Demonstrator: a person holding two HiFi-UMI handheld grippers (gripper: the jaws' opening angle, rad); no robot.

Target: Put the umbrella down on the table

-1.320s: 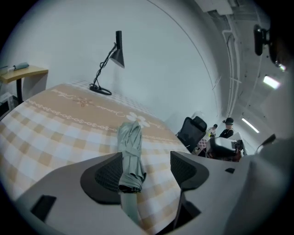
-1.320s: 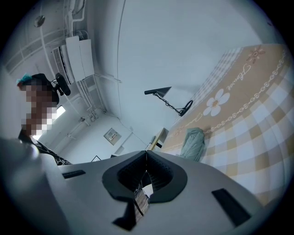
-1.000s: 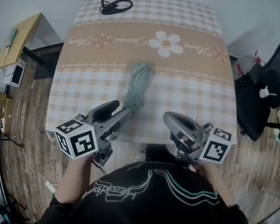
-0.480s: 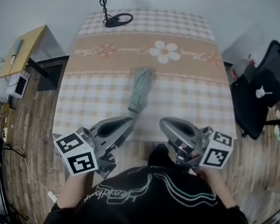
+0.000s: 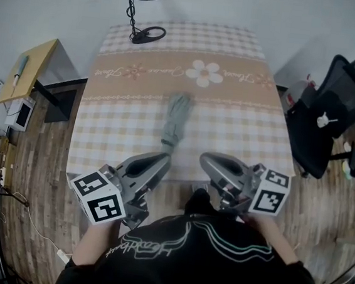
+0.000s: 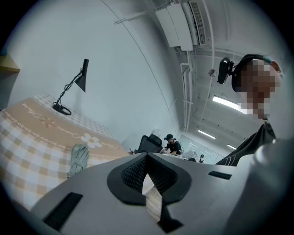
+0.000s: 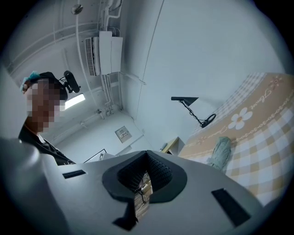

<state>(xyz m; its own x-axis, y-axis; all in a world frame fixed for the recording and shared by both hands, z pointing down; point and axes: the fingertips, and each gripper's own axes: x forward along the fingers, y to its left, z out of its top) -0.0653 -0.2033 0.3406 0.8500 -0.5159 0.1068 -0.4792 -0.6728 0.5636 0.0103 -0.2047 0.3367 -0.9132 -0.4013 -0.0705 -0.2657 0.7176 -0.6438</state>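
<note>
A folded grey-green umbrella (image 5: 175, 119) lies flat on the checked tablecloth of the table (image 5: 117, 119), its handle end toward me. It also shows in the left gripper view as the umbrella (image 6: 78, 158) and in the right gripper view as the umbrella (image 7: 220, 153). My left gripper (image 5: 163, 160) hovers at the table's near edge, a short way back from the handle end, shut and empty. Beside it my right gripper (image 5: 206, 160) is also shut with nothing in it. Both the left gripper (image 6: 147, 158) and the right gripper (image 7: 147, 156) point roughly level over the table.
A black desk lamp (image 5: 140, 14) stands at the table's far left corner. A black office chair (image 5: 331, 116) is to the right of the table. A small yellow side table (image 5: 30, 69) and a white box (image 5: 21, 112) sit on the wooden floor at left.
My left gripper has drawn back from the umbrella's handle end to the table's near edge and its jaws have shut. The right gripper has pulled back a little too. The umbrella stays where it lies.
</note>
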